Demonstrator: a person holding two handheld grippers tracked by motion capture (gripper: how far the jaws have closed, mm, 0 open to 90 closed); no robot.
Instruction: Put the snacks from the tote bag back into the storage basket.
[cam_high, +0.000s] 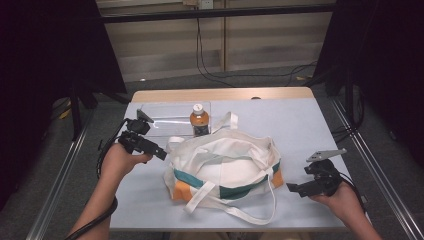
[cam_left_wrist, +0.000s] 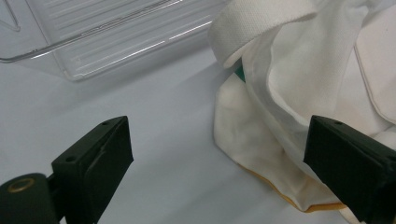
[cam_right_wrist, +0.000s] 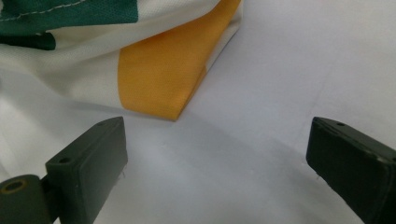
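Surface: pale blue table (cam_high: 310, 125) bearing everything
Bag (cam_high: 225, 167): lying between both grippers, long axis running gripper to gripper
Left gripper (cam_high: 162, 154): gaping wide, empty, nearer, almost touching the bag's rim
Right gripper (cam_high: 291, 188): gaping wide, empty, facing the orange corner

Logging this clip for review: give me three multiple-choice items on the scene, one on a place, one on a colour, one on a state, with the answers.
1. Where does the bottle stand?
A. beyond the tote bag, beside the clear tray
B. inside the bag
C. at the table's near edge

2. What colours band the white bag's lower part?
A. red and blue
B. green and orange
C. black and grey

3. How are the left gripper and right gripper?
A. both shut on straps
B. one holds the bottle
C. both open, holding nothing

Answers: A, it stands upright behind the bag; B, both bands show along the side; C, the fingers stand wide apart.
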